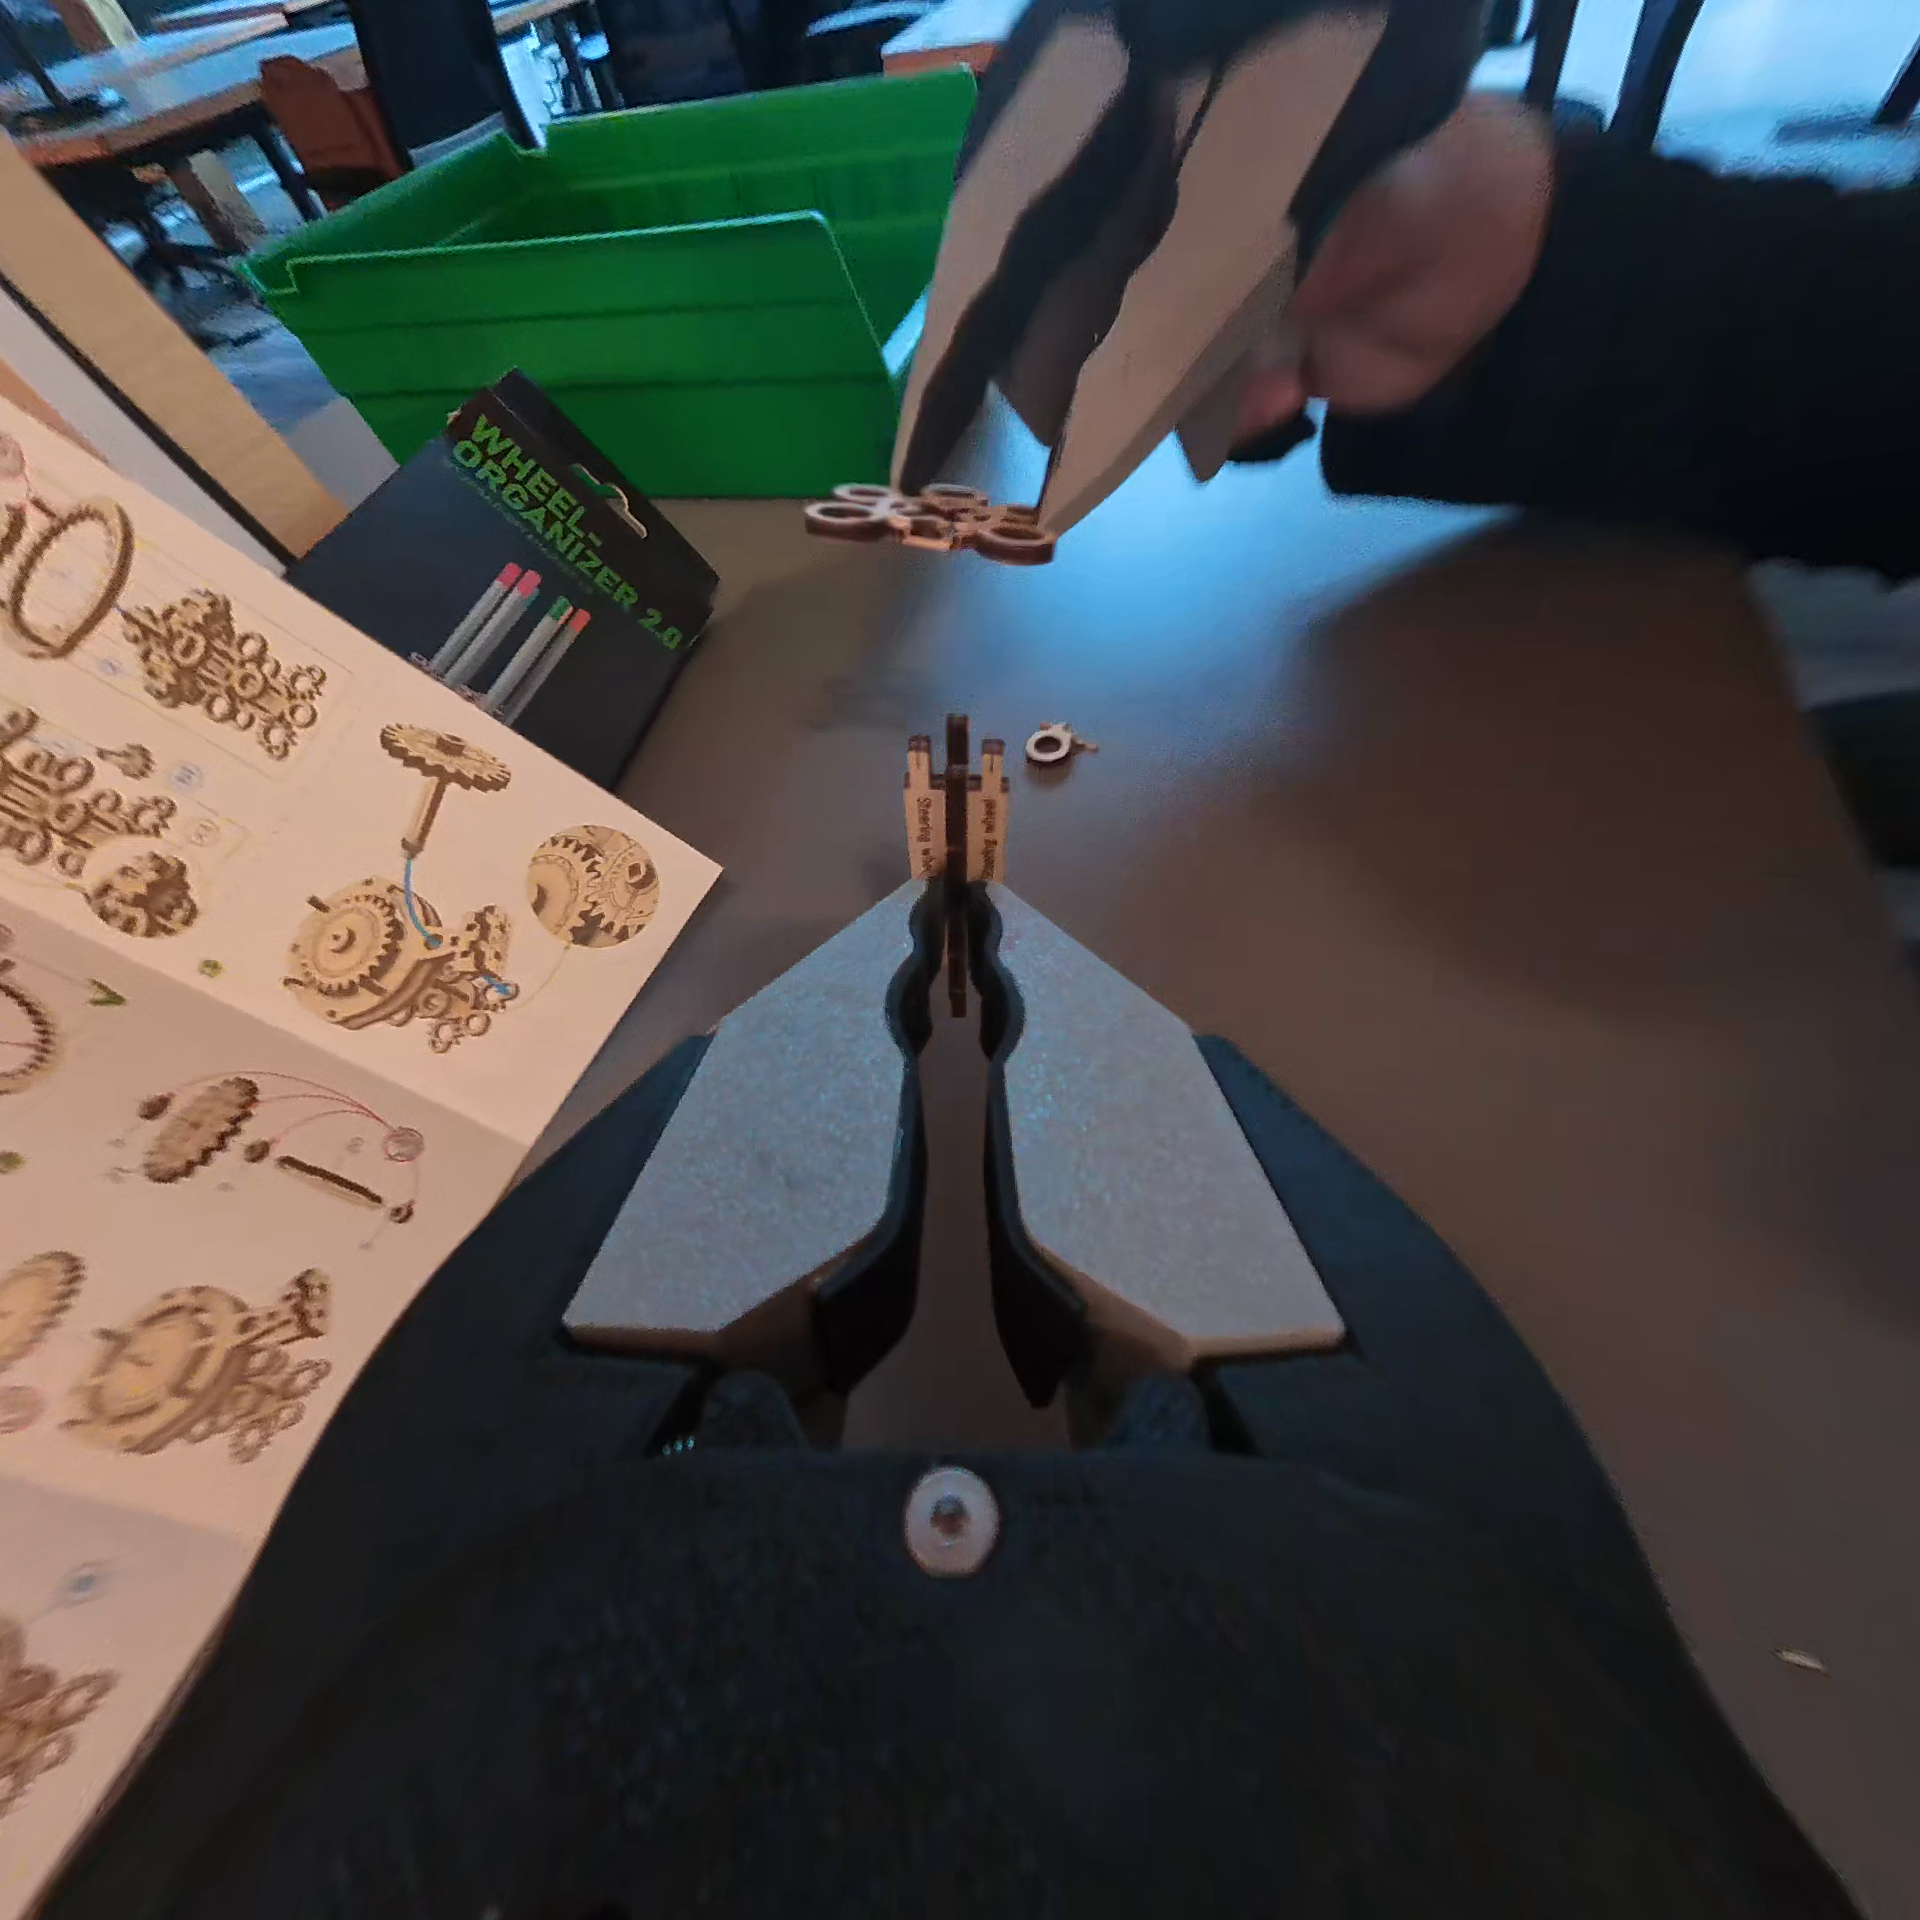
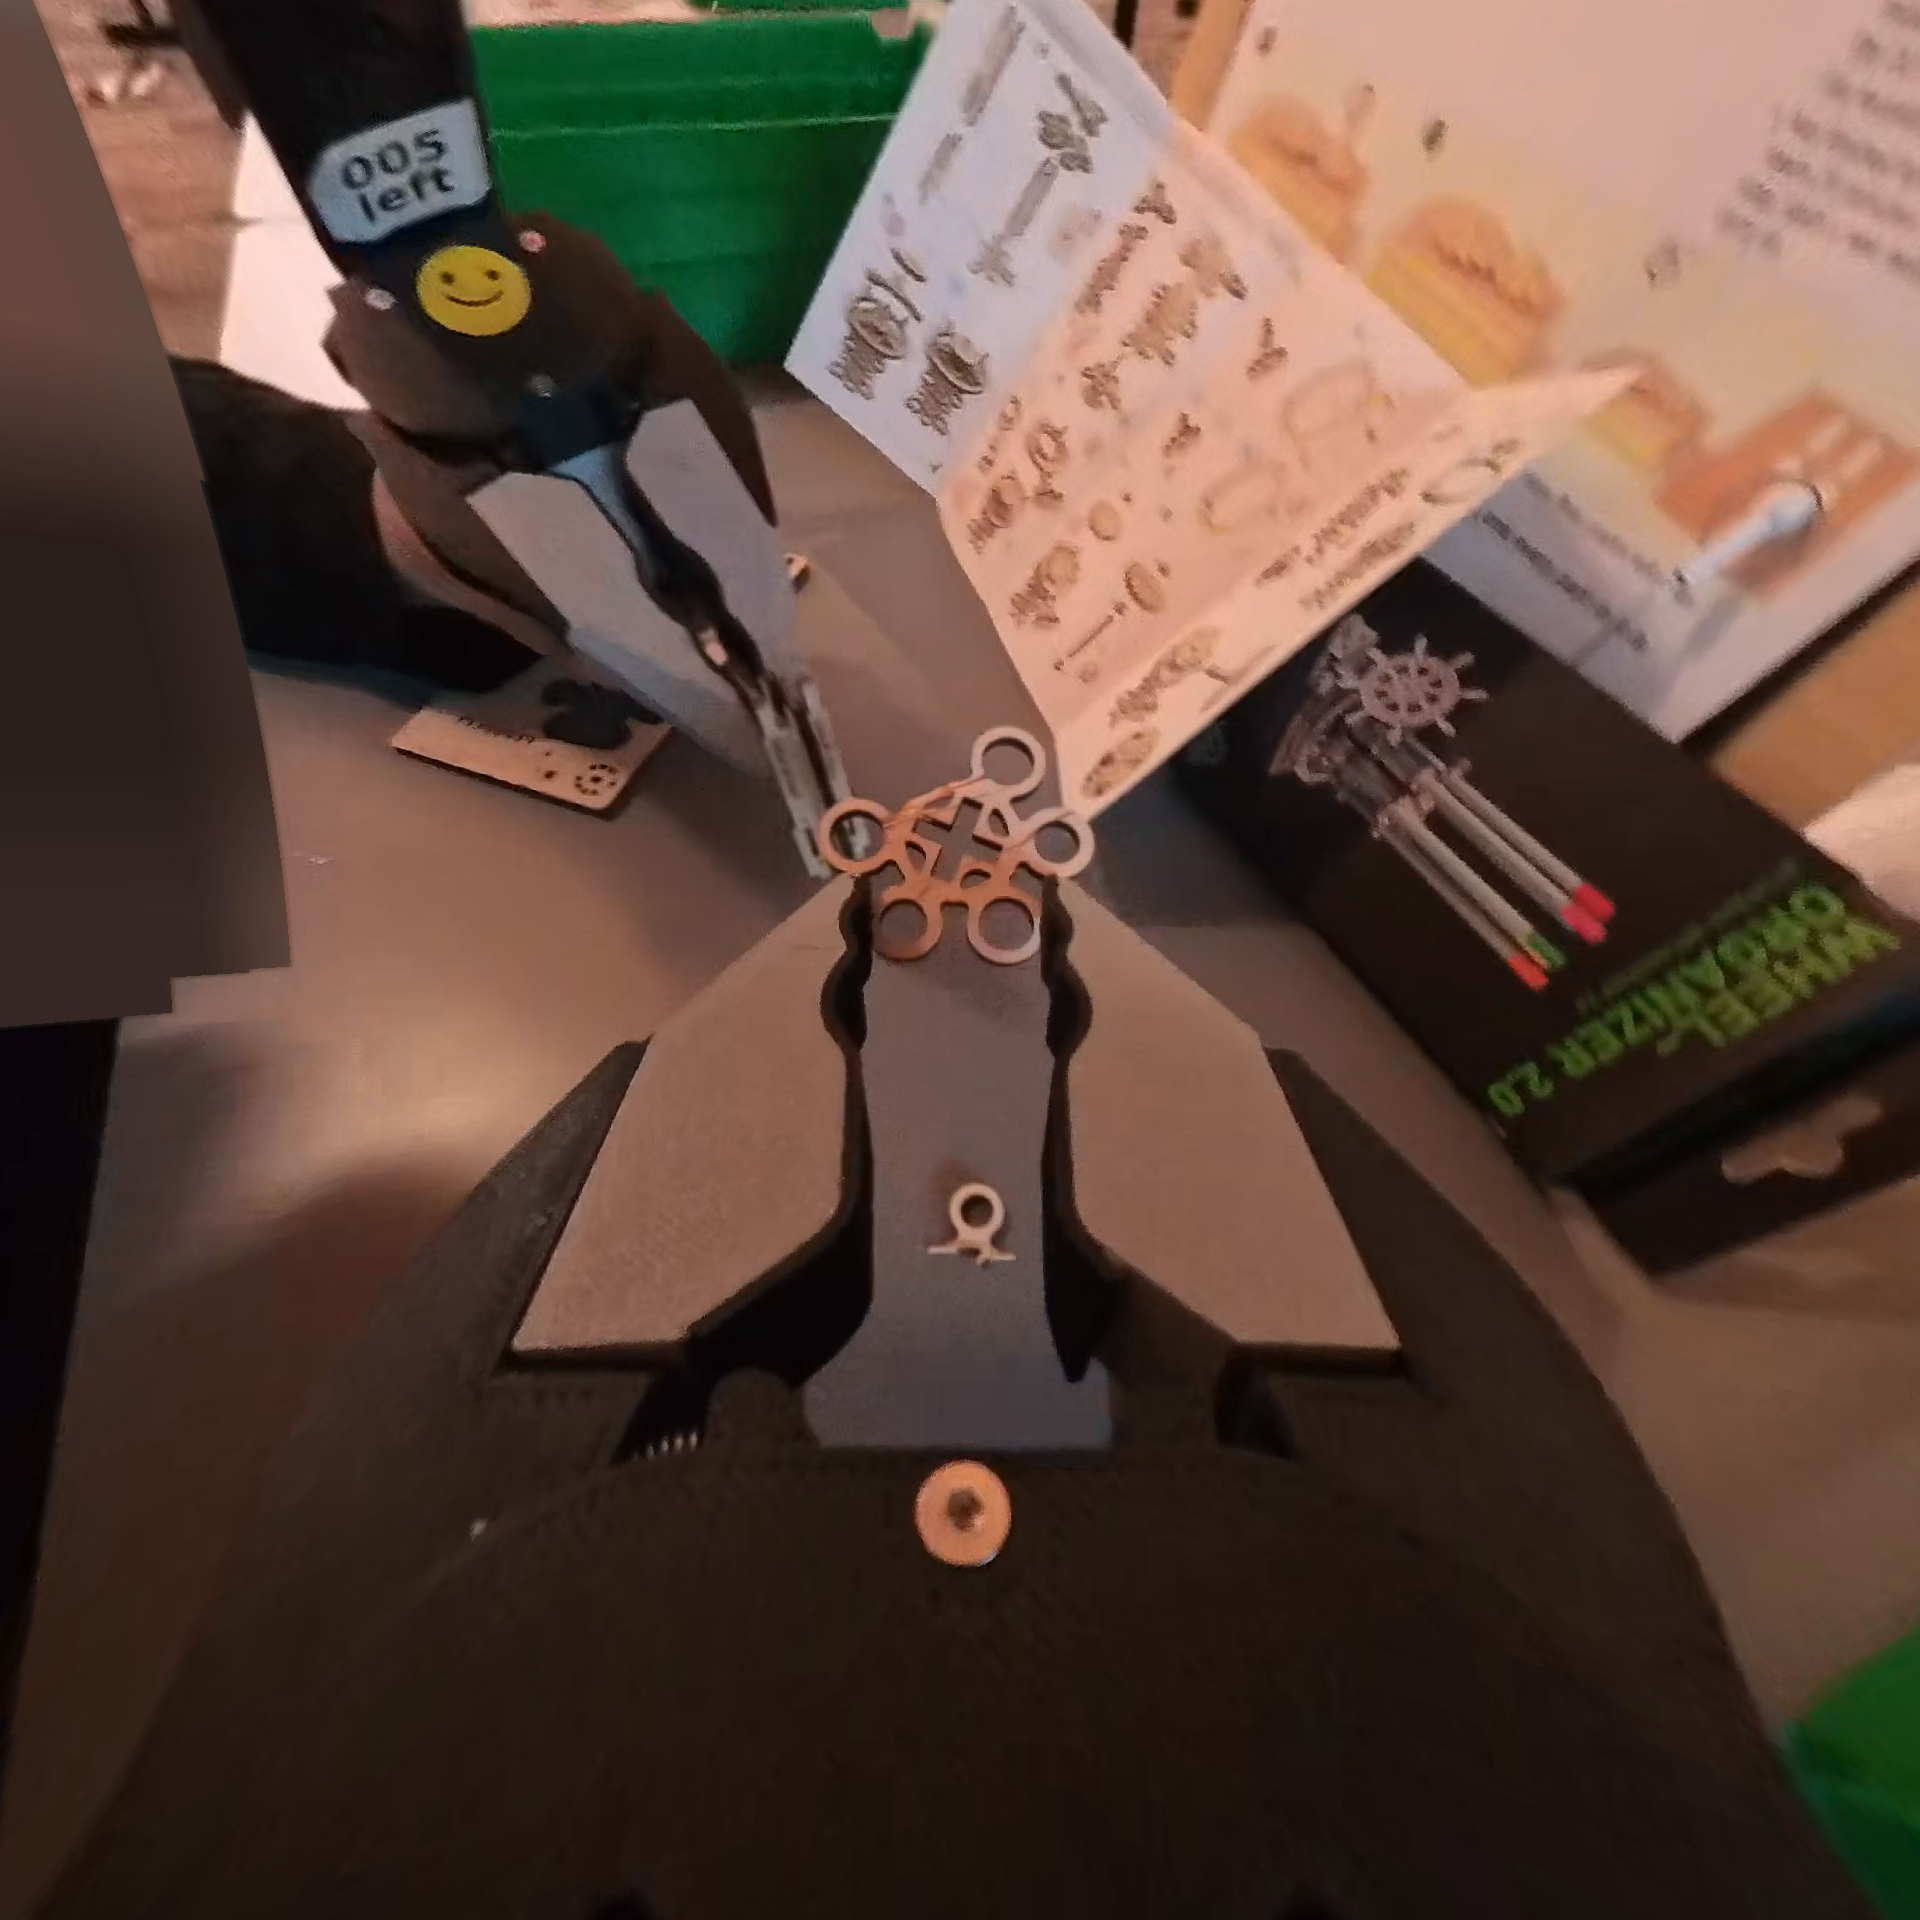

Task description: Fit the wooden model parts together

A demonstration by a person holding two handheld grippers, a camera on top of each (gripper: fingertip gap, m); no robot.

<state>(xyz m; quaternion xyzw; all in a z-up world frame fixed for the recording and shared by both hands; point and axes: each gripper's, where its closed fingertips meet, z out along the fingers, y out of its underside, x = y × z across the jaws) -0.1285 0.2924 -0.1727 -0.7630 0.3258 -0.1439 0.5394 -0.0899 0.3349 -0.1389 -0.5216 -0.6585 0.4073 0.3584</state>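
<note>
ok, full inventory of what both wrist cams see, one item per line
cross-shaped wooden post: 1, pale and dark wood, clamped upright in the left tongs
ringed wooden plate: 1, light wood, held flat in the right tongs
small ring piece: 1, pale, loose on the table past the post
punched wooden sheet: 1, tan, flat on the table under the left tongs
instruction sheet: 1, white with drawings, left of the left tongs
black box: 1, black with green print, beside the sheet
green bin: 1, green, back of the table
table: 1, grey-brown
left tongs: 1, grey and black
right tongs: 1, grey and black
hand: 1, dark sleeve, on the right tongs
</note>
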